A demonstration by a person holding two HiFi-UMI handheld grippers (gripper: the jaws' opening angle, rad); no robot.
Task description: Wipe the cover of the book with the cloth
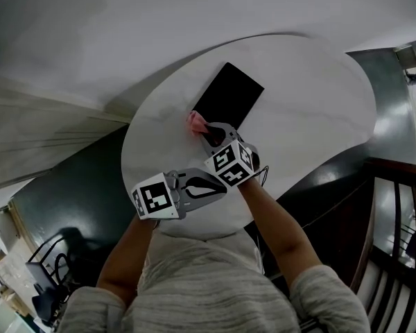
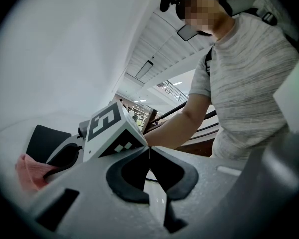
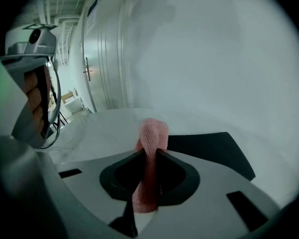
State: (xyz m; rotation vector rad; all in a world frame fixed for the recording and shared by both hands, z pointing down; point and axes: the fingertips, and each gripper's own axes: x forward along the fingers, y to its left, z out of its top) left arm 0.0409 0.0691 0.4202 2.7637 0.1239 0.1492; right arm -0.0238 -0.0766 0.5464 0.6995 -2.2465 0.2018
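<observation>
Right gripper [image 3: 149, 152] has the cloth [image 3: 152, 133], left gripper [image 2: 149, 152] is empty.

Right fingers [image 3: 181, 179] are clamped on a strip of pink cloth; it runs up between them and bunches past the tips. In the head view the bunched end of the cloth [image 1: 196, 121] sits at the near left edge of the black book [image 1: 229, 96], and I can't tell whether it touches the cover. The book lies flat on the round white bench [image 1: 312, 109], angled, and shows just right of the cloth in the right gripper view [image 3: 209, 146]. Left fingers [image 2: 120, 176] are pressed together with nothing between them. The left gripper [image 1: 224, 184] sits at the near edge of the bench, tips just beside the marker cube [image 1: 230, 162] of the right gripper [image 1: 209, 134], well short of the book.
</observation>
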